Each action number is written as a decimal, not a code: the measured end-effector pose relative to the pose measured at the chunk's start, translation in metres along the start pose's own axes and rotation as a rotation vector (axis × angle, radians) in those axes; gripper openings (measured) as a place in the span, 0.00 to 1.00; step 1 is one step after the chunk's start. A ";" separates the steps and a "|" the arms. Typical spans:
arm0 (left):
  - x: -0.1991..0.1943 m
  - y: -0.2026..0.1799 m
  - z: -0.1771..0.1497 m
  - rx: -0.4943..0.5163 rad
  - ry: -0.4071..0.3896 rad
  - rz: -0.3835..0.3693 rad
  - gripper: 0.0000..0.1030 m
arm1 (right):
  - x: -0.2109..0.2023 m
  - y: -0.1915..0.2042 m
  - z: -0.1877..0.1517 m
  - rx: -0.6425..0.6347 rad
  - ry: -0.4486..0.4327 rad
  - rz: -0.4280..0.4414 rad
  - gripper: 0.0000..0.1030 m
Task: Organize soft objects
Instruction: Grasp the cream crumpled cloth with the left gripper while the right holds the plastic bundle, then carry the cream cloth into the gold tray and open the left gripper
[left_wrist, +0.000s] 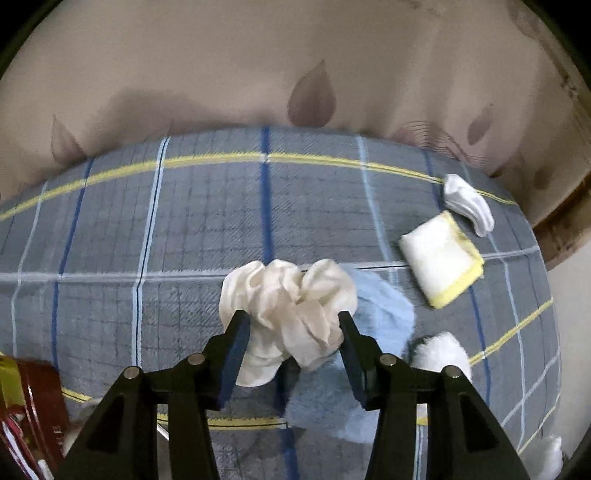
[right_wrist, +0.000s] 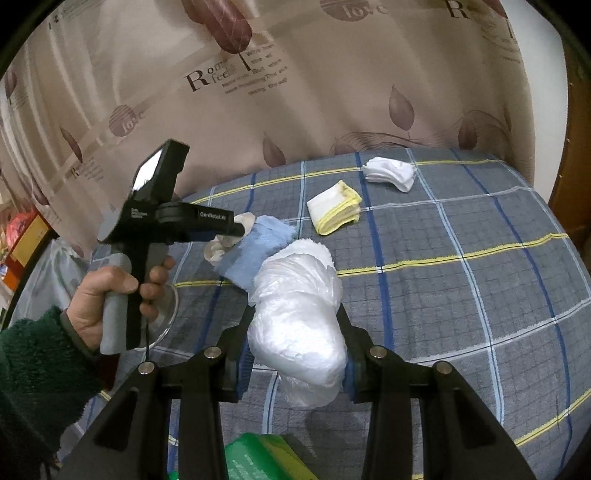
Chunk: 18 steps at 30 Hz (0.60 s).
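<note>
Left gripper (left_wrist: 293, 325): fingers stand moderately wide on either side of a crumpled cream cloth (left_wrist: 288, 302), which lies on the plaid bedspread (left_wrist: 147, 229). The pads are seen beside the cloth; no squeeze on it can be made out. In the right wrist view the cream cloth is mostly hidden behind the left gripper's black body, and only a pale edge is visible.

A light blue towel (left_wrist: 384, 317) lies just beside and partly under the cream cloth; its near end is cut off by the right finger of the left gripper.

Right gripper (right_wrist: 295, 354): fingers are clamped on a white crinkled plastic-wrapped bundle (right_wrist: 299, 314). What is inside the wrap cannot be made out. Its far end lies against the blue towel.

A folded white cloth with yellow edging (left_wrist: 441, 258) and a white folded sock or cloth (left_wrist: 467, 203) lie apart, near the far right of the bedspread; the latter is too blurred to identify.

The person's left hand (right_wrist: 110, 295), in a green fleece sleeve (right_wrist: 33, 376), is seen on the grey handle.

A green package (right_wrist: 258, 458) is cut off at the lower edge of the right wrist view, and a red object (left_wrist: 29, 413) at the lower left of the left wrist view; neither is legible.
</note>
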<state>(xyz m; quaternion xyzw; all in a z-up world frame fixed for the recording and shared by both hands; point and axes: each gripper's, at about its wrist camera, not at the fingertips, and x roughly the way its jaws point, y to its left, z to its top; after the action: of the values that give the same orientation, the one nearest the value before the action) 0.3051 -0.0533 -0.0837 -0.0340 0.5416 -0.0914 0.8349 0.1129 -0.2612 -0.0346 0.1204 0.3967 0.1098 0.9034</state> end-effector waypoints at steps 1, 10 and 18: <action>0.002 0.003 0.000 -0.014 0.000 -0.023 0.48 | 0.000 -0.001 0.000 0.001 -0.001 0.000 0.35; -0.003 0.017 -0.003 -0.095 0.030 -0.058 0.10 | -0.006 0.000 0.003 -0.005 -0.026 -0.001 0.35; -0.042 0.012 -0.008 -0.068 -0.016 -0.056 0.10 | -0.008 -0.005 0.003 0.006 -0.037 -0.016 0.35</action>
<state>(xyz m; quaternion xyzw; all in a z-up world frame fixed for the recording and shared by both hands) 0.2824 -0.0335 -0.0516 -0.0784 0.5366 -0.0958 0.8347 0.1105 -0.2687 -0.0280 0.1219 0.3813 0.0990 0.9110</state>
